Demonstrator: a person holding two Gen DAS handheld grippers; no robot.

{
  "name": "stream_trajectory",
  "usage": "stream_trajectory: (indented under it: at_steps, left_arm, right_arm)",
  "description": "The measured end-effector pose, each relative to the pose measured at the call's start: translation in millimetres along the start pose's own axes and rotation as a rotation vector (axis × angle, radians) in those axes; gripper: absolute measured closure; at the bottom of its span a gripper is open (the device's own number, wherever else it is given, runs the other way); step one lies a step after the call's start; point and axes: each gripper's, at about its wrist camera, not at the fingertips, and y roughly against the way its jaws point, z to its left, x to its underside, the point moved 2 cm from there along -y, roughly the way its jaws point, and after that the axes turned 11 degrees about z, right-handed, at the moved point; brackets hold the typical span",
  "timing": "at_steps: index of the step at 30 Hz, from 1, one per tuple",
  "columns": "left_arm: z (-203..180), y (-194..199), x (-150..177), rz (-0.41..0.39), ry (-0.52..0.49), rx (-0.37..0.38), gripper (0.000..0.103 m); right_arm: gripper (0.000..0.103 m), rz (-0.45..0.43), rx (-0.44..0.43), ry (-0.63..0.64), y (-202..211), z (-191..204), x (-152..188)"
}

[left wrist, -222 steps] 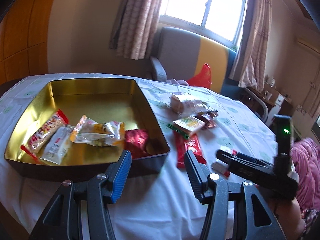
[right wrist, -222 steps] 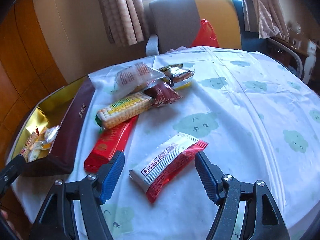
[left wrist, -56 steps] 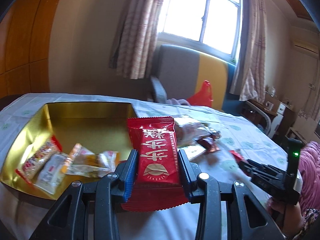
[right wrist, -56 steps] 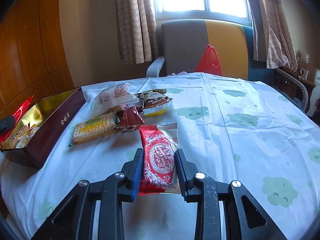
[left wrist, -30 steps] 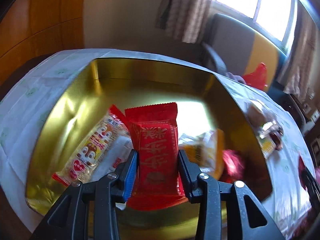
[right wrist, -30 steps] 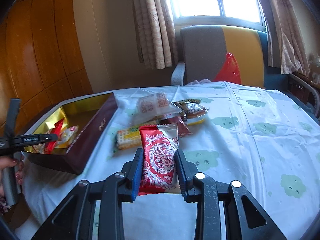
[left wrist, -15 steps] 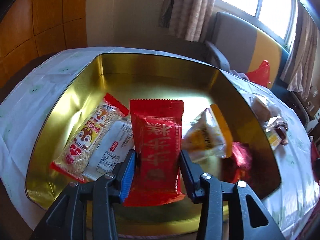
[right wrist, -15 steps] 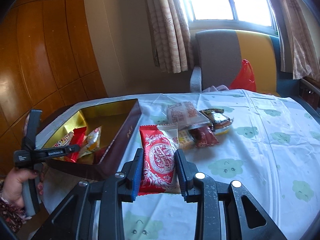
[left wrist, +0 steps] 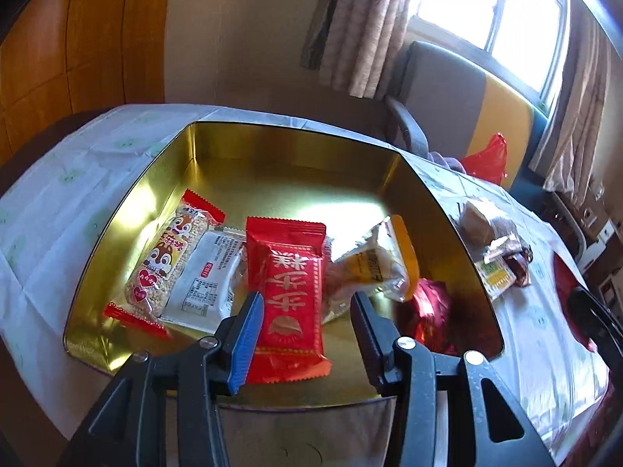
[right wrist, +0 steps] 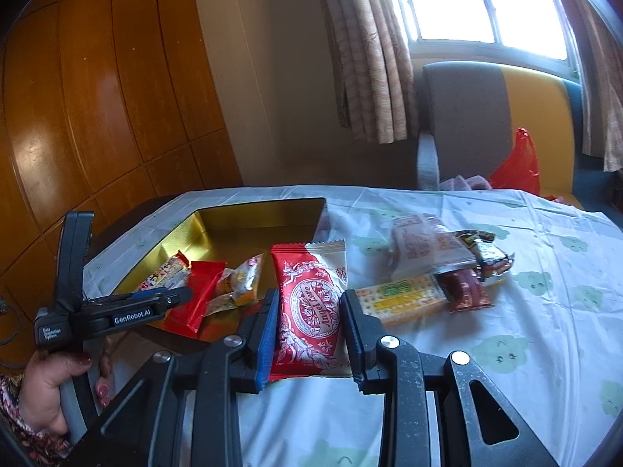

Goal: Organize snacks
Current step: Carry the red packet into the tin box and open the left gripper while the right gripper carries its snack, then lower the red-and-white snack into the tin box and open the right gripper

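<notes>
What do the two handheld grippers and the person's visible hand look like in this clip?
Both are matte black plastic frames with silver screws; on the left gripper and the right gripper the left finger pad is ribbed blue, the right black. From the side, the left unit carries white "GenRobot.AI" lettering. The hand gripping it has pink nails and a floral sleeve.

Cloth-covered table [right wrist: 545, 311] (cloud print) under gold tin [left wrist: 117, 241] and loose snack packets [right wrist: 428, 268]
</notes>
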Motion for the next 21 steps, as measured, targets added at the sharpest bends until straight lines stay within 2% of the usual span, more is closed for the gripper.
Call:
stream_trajectory:
  at_steps: [9,21]
  left_arm:
    - [-7.5,11.0,2.8,-0.032,-0.009,-0.037,0.055]
    - [-2.4,17.9,5.8,-0.046,-0.009,-0.062,0.055]
  right_arm:
    - [0.071,0.056,-0.051,0.054,-30.1,27.8,-14.8]
    - [0.071,0.107,-0.048,0.105,-70.9,51.6,-38.8]
